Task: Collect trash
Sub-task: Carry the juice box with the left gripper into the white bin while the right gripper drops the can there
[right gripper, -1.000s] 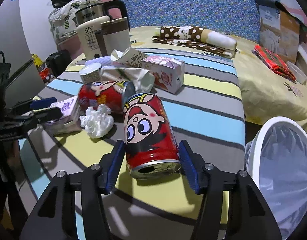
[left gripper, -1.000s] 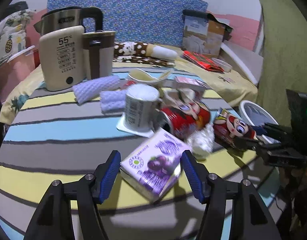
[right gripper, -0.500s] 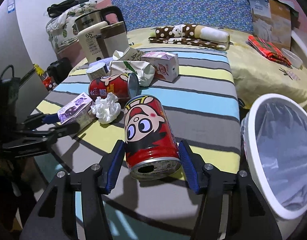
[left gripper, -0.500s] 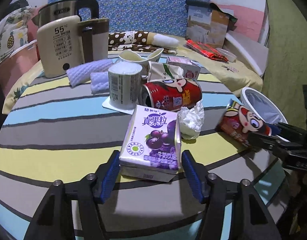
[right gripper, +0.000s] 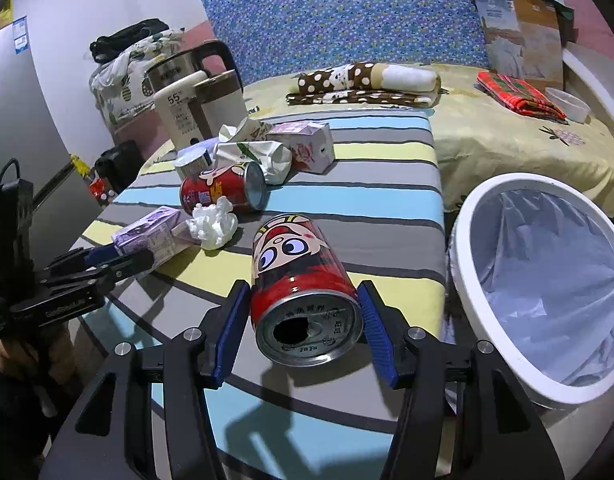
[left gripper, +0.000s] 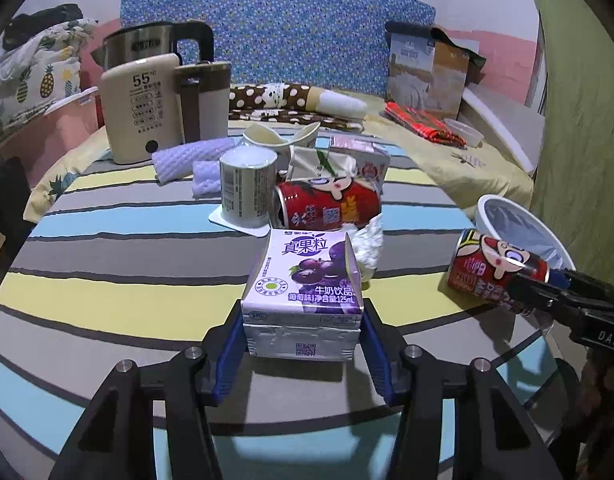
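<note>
The striped table (right gripper: 347, 200) is the landmark. Just off its right edge stands the white bin (right gripper: 491, 320), lined with a pale bag. At the table's far left corner sit a cream kettle (left gripper: 141, 112) and a brown jug (left gripper: 205, 100).

Mid-table lies the trash heap: an upright cup (left gripper: 247, 188), a lying red can (left gripper: 327, 204), a pink carton (left gripper: 363, 160) and a crumpled tissue (left gripper: 369, 240).

Nearer the table's right edge, the right gripper (right gripper: 305, 328) pinches a cartoon can (right gripper: 299, 276) lifted off the cloth, its opened end toward the camera.

On the table's near side, the left gripper (left gripper: 303, 344) has just been closing on the purple carton (left gripper: 303, 280); its blue pads (left gripper: 229, 356) touch both sides of the box.
</note>
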Available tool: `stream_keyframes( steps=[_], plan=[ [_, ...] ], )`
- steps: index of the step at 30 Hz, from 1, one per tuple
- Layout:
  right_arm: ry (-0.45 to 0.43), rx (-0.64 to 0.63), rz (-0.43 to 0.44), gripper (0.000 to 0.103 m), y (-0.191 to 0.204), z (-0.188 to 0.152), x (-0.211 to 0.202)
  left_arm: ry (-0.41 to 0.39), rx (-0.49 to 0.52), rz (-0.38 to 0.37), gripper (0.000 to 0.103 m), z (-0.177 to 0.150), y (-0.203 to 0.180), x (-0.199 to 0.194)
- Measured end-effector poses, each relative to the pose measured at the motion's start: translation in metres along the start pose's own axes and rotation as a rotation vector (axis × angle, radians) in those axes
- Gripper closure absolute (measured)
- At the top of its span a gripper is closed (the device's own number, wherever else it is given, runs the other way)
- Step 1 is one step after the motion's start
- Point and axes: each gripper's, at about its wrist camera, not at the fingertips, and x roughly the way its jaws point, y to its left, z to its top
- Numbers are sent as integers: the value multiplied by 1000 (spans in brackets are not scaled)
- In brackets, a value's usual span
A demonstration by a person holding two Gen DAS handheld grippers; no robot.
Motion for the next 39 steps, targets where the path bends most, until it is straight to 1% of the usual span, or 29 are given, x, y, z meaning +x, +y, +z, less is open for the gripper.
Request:
stream_keyframes(
  steps=[6, 9, 14, 20, 25, 29, 34, 39],
  plan=[
    [-29, 16, 10, 47, -4, -3, -10, -33, 7, 1, 50, 6, -11, -17],
    [-49, 24, 14, 47, -7, -2, -17, -53, 17, -10, 50, 11, -19, -25],
    [-75, 44, -1, 47, -16, -1, -25, -63, 49, -47, 50, 19, -38, -26],
    [-118, 75, -21, 48, -31, 1, -42, -66, 86, -105, 50, 30, -67, -18],
    [-169, 101, -71, 48, -50, 6, -59, -63, 130, -160, 50, 42, -98, -6],
    [-205, 136, -135, 48, -70, 6, -72, -56, 175, -215, 50, 50, -127, 7],
    [-222, 190, -208, 48, -96, -1, -81, -38, 225, -292, 50, 58, -164, 24],
    [-218, 229, -262, 48, -113, -7, -83, -15, 276, -354, 50, 60, -199, 42]
  ],
)
